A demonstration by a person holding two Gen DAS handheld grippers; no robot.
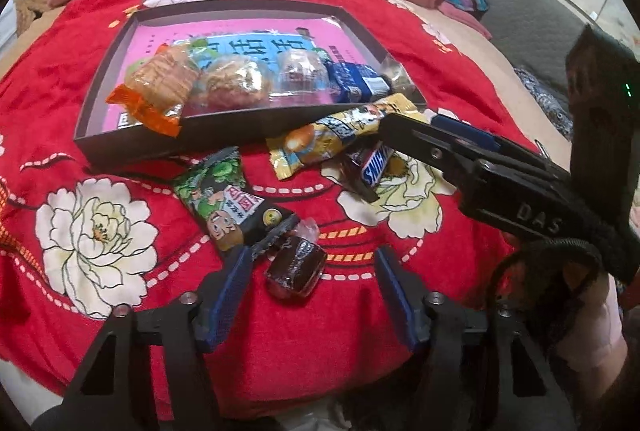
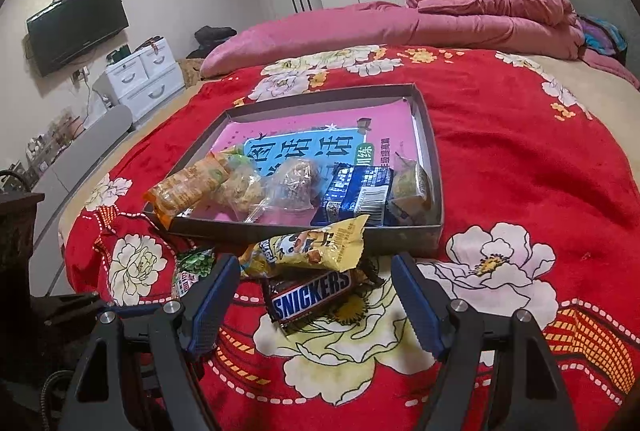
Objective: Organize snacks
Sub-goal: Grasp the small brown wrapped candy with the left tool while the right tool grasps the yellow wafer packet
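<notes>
A dark shallow box with a pink lining lies on the red floral blanket and holds several wrapped snacks. In front of it lie a yellow packet, a Snickers bar, a green packet and a brown wrapped sweet. My left gripper is open, with the brown sweet between its fingers. My right gripper is open, with the Snickers bar between its fingers; it also shows in the left wrist view.
Pink quilts are piled at the far end of the bed. A TV and white drawers stand at the left wall, wardrobes at the back. A grey headboard is on the right.
</notes>
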